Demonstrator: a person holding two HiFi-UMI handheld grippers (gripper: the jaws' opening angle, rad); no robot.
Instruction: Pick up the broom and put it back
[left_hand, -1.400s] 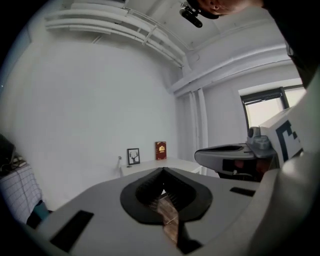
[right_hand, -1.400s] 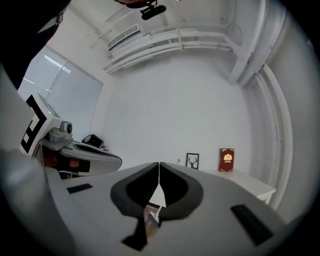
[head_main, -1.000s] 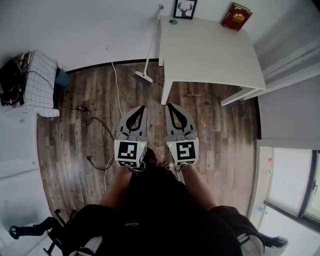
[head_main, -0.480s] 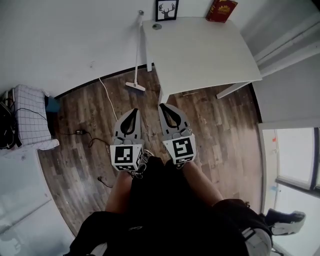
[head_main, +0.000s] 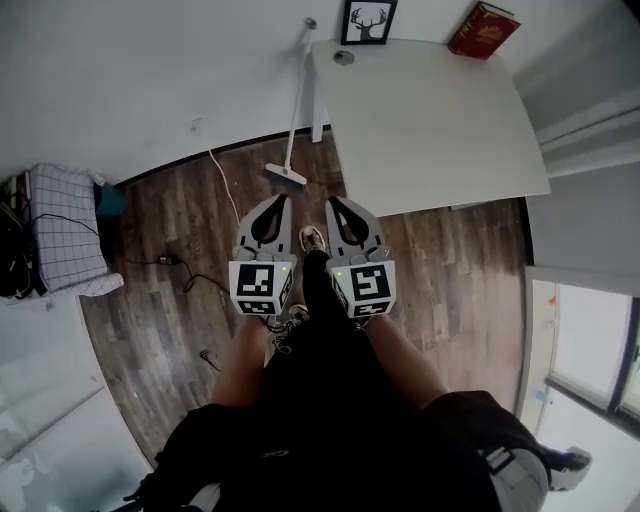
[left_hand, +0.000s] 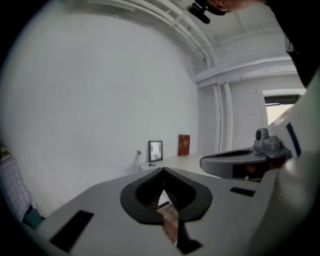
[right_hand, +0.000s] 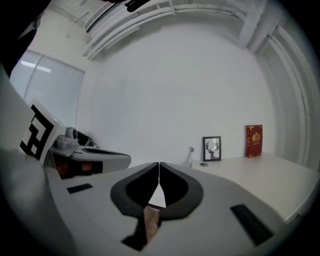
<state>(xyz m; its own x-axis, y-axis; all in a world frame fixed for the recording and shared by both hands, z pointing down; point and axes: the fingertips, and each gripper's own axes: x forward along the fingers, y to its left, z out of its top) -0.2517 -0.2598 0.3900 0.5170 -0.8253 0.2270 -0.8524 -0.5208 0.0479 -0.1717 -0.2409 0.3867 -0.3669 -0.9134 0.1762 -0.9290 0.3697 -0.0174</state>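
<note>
The broom (head_main: 296, 105) stands nearly upright against the white wall. Its head rests on the wooden floor (head_main: 170, 320) and its pale handle rises just beside the near-left corner of the counter (head_main: 440, 130); whether the handle touches the counter cannot be told. In the right gripper view only the top of the handle shows, beside the framed picture.

The counter is white and mostly bare. Along its wall edge stand a framed deer picture (head_main: 368, 20) and a red book (head_main: 483, 30), with a small round object (head_main: 343, 58) near the frame. A white cable (head_main: 226, 188) trails across the dark floor planks from the wall, and a black cable (head_main: 185, 272) lies further left. A white checked item (head_main: 62, 225) sits at the left edge of the room, and a window (head_main: 590, 350) shows at the lower right.

The left claw (head_main: 282, 198) and the right claw (head_main: 331, 202) are held side by side, pointing toward the broom and well short of it. Each has its jaws closed tip to tip with nothing between them. The person's shoe (head_main: 312, 238) shows on the floor between the two.
</note>
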